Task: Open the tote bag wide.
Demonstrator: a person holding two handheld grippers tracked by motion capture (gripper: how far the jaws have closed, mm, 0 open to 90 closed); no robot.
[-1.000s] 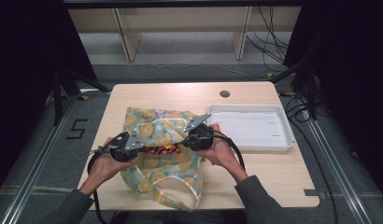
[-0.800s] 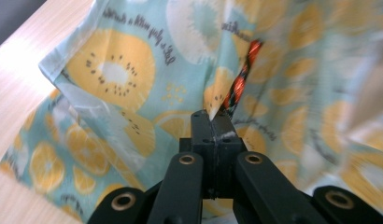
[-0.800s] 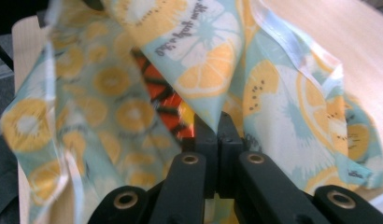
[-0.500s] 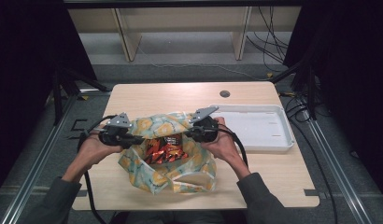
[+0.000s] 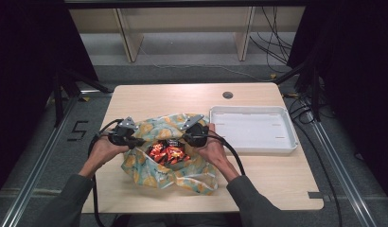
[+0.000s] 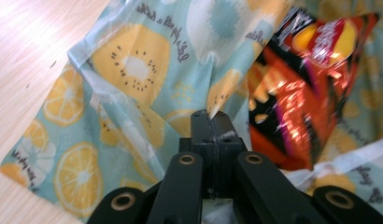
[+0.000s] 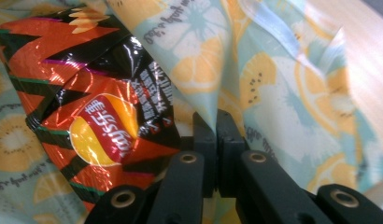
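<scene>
The fabric bag was pale teal, printed with yellow-orange citrus slices, kiwi slices and black script, with white trim. The snack packet was glossy red-orange with black zigzags and a yellow-red logo. The tray was white; the table was light wood-grain. Both grippers' jaws were black.

The fruit-print bag lies on the table, toward its near edge. The snack packet sits inside the bag's mouth. The left gripper pinches the bag's left rim, the right gripper its right rim, the packet between them. The tray rests just right of the bag.
</scene>
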